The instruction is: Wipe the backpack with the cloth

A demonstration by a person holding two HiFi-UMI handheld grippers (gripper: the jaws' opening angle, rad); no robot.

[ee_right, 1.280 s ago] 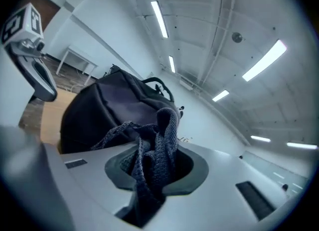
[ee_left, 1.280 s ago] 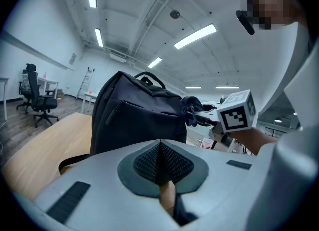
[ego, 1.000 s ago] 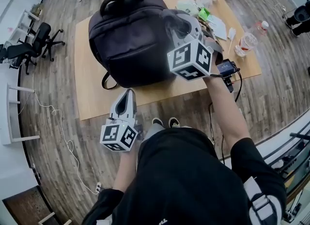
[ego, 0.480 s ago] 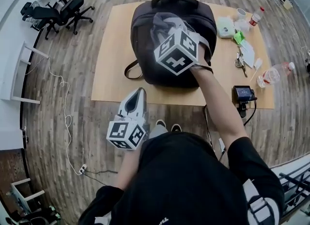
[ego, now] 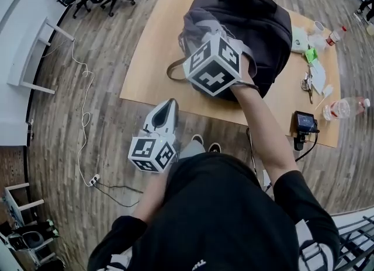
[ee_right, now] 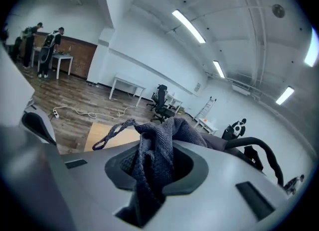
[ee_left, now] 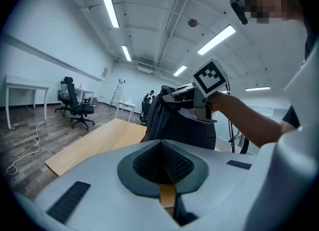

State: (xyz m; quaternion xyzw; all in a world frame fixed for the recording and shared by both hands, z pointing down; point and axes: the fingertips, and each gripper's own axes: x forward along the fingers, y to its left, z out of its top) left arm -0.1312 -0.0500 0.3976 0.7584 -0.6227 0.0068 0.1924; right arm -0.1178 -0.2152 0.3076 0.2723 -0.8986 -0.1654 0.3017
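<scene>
We count one backpack, one cloth and two tongs. The single dark grey fabric backpack (ego: 257,36) sits on the light wooden counter (ego: 152,65), towards its middle. Its long axis runs from the counter's near edge to its far edge. The end with the black carry handle points at the far edge, and one strap loop trails off its near left corner onto the wood.

The right tongs (ee_right: 160,150) are clamped on the one crumpled grey woven cloth (ee_right: 149,125), which bulges up out of the pads and hangs down below them. In the head view that cloth lies against the backpack's near left upper part, and the marker cube hides the contact itself.

The left tongs (ego: 168,105) are pressed together with nothing between them. They are held over the wooden floor just off the counter's near edge, pointing towards the backpack.

At the counter's right end we count two clear plastic bottles, one lying down (ego: 345,108) and one with a red cap (ego: 334,35), and one small black device (ego: 304,122).
</scene>
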